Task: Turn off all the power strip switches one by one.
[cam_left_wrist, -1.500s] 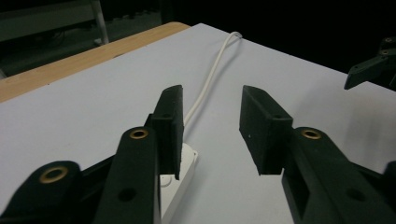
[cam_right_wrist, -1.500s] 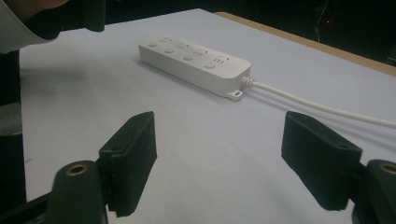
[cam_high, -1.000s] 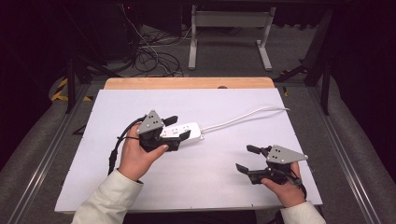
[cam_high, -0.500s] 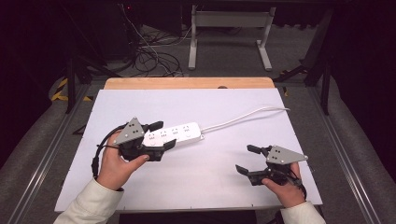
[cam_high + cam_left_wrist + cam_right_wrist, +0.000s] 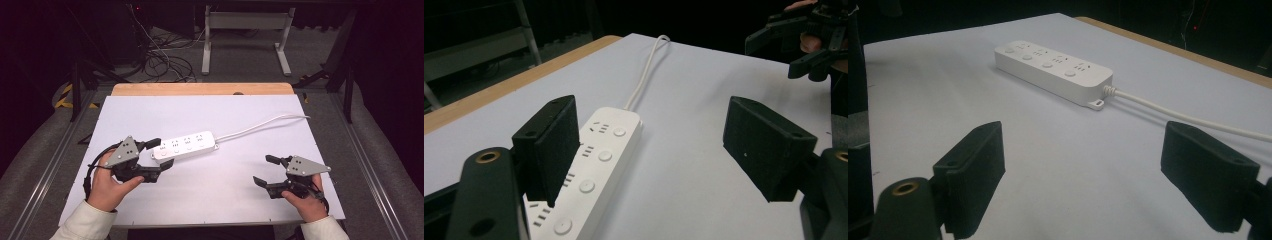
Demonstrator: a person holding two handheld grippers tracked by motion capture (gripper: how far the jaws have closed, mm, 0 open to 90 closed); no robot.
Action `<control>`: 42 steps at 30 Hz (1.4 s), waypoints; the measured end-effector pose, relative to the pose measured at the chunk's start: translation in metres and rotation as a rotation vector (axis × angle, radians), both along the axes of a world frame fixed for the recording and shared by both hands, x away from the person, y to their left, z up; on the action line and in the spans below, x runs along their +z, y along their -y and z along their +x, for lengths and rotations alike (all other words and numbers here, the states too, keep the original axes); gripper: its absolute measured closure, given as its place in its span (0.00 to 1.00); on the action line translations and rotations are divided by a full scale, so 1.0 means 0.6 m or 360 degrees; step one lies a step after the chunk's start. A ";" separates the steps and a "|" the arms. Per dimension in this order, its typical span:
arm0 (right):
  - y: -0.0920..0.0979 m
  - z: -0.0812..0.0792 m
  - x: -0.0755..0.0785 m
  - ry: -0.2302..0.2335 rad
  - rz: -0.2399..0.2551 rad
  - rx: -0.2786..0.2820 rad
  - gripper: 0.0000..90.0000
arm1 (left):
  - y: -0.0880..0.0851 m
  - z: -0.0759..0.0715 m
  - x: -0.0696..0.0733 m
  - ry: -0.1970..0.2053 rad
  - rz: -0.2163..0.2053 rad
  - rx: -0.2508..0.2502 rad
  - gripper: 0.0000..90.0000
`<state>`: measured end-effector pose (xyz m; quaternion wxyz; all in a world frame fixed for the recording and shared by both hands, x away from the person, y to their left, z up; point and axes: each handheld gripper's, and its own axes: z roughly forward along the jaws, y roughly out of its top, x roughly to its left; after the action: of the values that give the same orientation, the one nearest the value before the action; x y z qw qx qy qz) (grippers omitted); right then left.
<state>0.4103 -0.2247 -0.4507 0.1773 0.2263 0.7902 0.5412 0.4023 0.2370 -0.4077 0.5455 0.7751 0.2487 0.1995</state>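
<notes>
High view: fixed above the near edge, facing forward and down over the whole white surface (image 5: pixel 240 115). Both gripper views sit low and close, looking along their own fingers. All three share the power strip (image 5: pixel 185 146) and its cable (image 5: pixel 260 126).

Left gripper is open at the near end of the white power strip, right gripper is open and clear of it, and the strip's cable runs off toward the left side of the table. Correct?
Not quite. The cable runs off toward the right side of the table, as the high view shows. The rest holds: the left gripper is open at the end of the power strip, and the right gripper is open and clear of it.
</notes>
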 end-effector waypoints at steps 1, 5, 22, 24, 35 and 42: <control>0.000 0.000 0.000 -0.0003 0.0000 0.0006 0.20 | -0.005 -0.002 -0.004 0.0007 0.0010 0.0001 0.26; 0.000 0.000 -0.001 -0.0004 -0.0003 0.0010 0.20 | -0.019 -0.009 -0.019 0.0001 0.0028 0.0007 0.26; 0.004 0.001 -0.007 -0.0018 -0.0012 0.0001 0.19 | -0.072 -0.031 -0.092 -0.0014 -0.0023 0.0001 0.29; 0.006 0.001 -0.009 -0.0020 -0.0010 -0.0003 0.19 | -0.076 -0.033 -0.099 -0.0021 -0.0019 -0.0016 0.29; 0.013 0.002 -0.016 -0.0040 -0.0007 -0.0016 0.19 | -0.089 -0.043 -0.122 -0.0061 -0.0073 -0.0010 0.31; 0.011 0.002 -0.018 -0.0040 -0.0016 -0.0010 0.19 | -0.077 -0.050 -0.112 0.0021 0.0020 0.0031 0.29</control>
<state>0.4117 -0.2313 -0.4616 0.1703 0.2347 0.7943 0.5339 0.3722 0.2834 -0.4750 0.5403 0.7746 0.2516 0.2114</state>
